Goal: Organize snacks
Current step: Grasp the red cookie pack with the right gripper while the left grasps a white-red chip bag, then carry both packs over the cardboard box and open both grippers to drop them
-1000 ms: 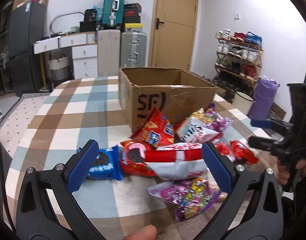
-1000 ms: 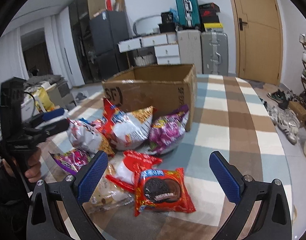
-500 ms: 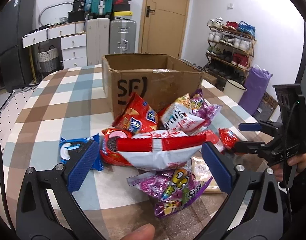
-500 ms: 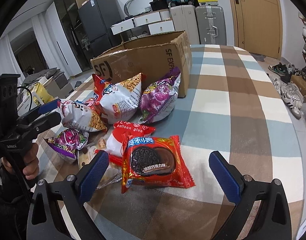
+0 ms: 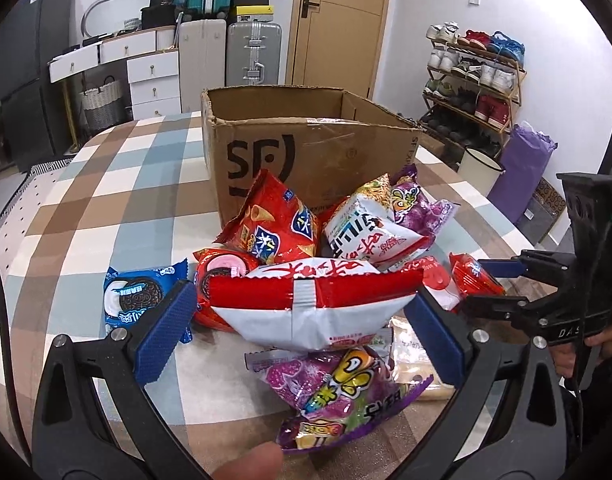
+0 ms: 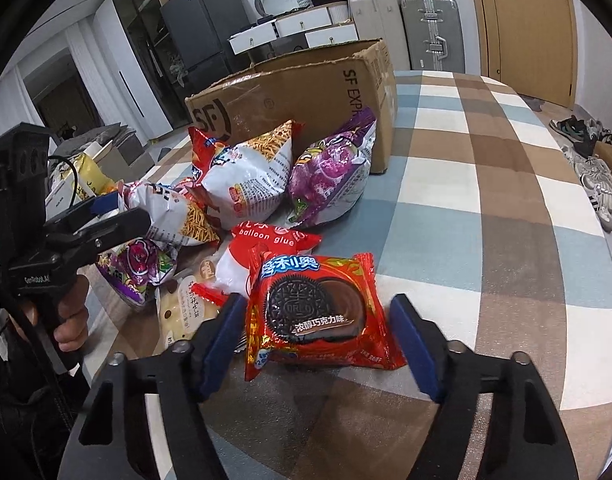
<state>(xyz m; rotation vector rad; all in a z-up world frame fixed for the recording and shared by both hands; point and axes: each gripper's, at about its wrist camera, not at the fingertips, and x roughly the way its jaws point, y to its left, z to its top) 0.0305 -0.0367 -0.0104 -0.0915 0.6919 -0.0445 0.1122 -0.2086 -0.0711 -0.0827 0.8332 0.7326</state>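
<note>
Your red Oreo packet [image 6: 312,312] lies flat on the checked tablecloth [image 6: 486,208] at the near edge of the snack pile, print upright toward you and long axis running across, between the pads. Your right gripper [image 6: 318,344] has just been closing and now brackets the packet, the left pad at its edge, the right pad just short of the crimped end, so no grip yet. Your left gripper [image 5: 301,336] stands wide around the red-and-white bag [image 5: 306,304]; clear cloth lies right of the open SF cardboard box [image 6: 306,92].
</note>
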